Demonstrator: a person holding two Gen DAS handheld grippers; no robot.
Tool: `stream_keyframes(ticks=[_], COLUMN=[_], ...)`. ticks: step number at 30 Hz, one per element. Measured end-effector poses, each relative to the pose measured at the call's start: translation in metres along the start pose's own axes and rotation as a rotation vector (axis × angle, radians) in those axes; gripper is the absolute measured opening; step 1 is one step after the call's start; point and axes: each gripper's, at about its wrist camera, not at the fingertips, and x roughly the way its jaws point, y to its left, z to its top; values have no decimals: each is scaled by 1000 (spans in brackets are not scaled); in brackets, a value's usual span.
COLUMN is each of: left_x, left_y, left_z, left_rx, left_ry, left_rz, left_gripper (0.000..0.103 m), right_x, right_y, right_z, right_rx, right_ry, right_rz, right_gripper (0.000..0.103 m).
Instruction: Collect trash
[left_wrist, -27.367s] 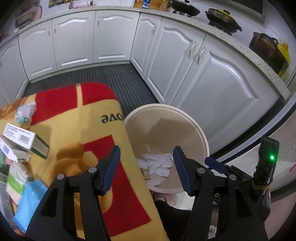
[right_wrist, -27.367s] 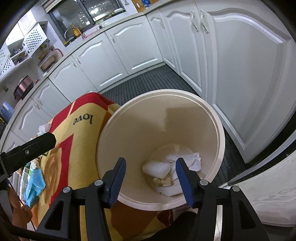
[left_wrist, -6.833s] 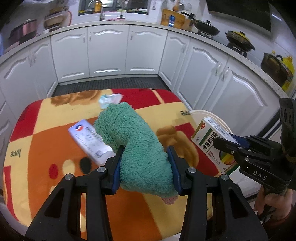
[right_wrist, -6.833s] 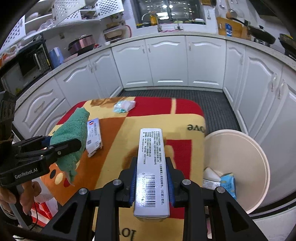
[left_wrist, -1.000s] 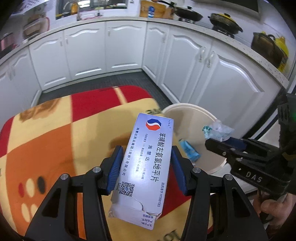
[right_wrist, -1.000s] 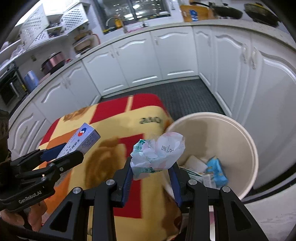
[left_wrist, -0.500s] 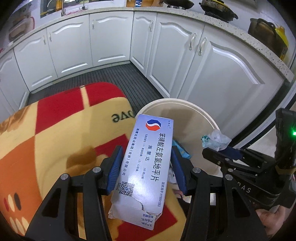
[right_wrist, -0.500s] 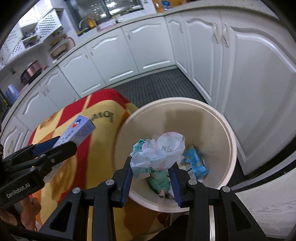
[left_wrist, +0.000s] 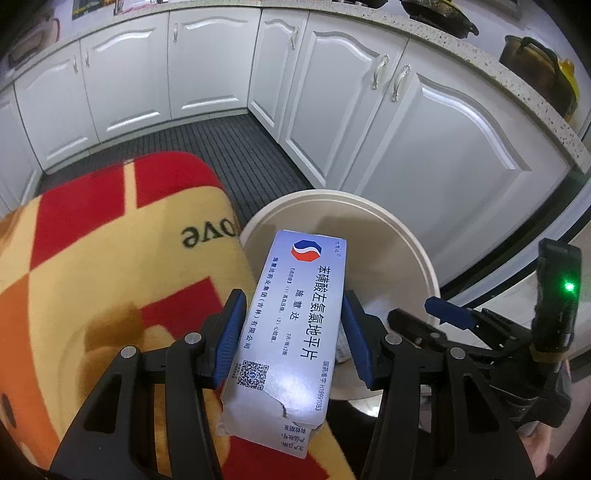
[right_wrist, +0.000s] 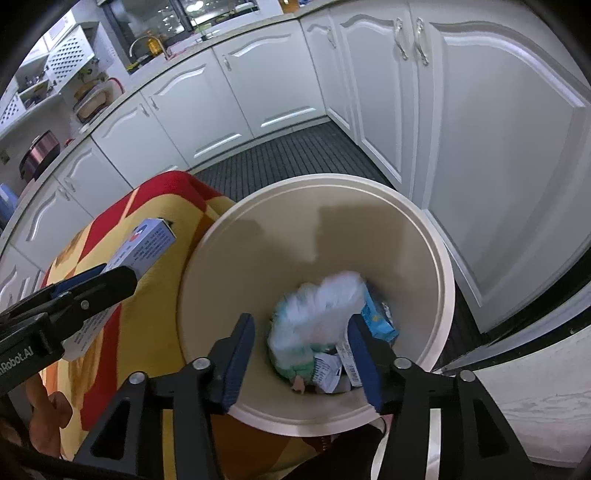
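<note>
Over the bin (right_wrist: 439, 258), right gripper (right_wrist: 301, 350) just spread, dropping wrapper (right_wrist: 317, 314); left gripper (left_wrist: 291, 328) pinches box (left_wrist: 291, 332).

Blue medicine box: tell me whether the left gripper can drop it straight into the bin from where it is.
Probably yes. The left gripper holds the blue medicine box over the bin rim; the right gripper, fingers open, hovers above the bin but off to the side.

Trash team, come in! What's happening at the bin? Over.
Left hand-held gripper clamped on white box, over bin edge. Right hand-held gripper just opened; crumpled wrapper dropping into bin. Nothing in the way.
</note>
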Motion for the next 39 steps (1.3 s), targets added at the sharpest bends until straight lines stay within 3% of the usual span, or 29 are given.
stream_keyframes(ticks=[1, 5, 10, 18, 34, 39], left_x=[1, 0, -6, -32, -113, -137], left_y=[-1, 0, 0, 4, 38, 44], left_z=[0, -2, -5, -15, -53, -60], left_rx=[-1, -8, 2, 37, -24, -23], left_ry=[0, -6, -25, -89, -264, -321], left_rz=[-4, -40, -24, 89, 214, 256], left_gripper=[54, 71, 71, 71, 71, 71], right_x=[0, 0, -4, -17, -75, -90], right_y=[0, -3, -3, 12, 71, 85], right_z=[0, -1, -6, -15, -32, -38], right_rx=[7, 32, 31, 0, -92, -102], right_ry=[1, 2, -1, -43, -217, -271], right_rz=[1, 3, 4, 4, -14, -15], right_gripper=[68, 69, 69, 69, 74, 81])
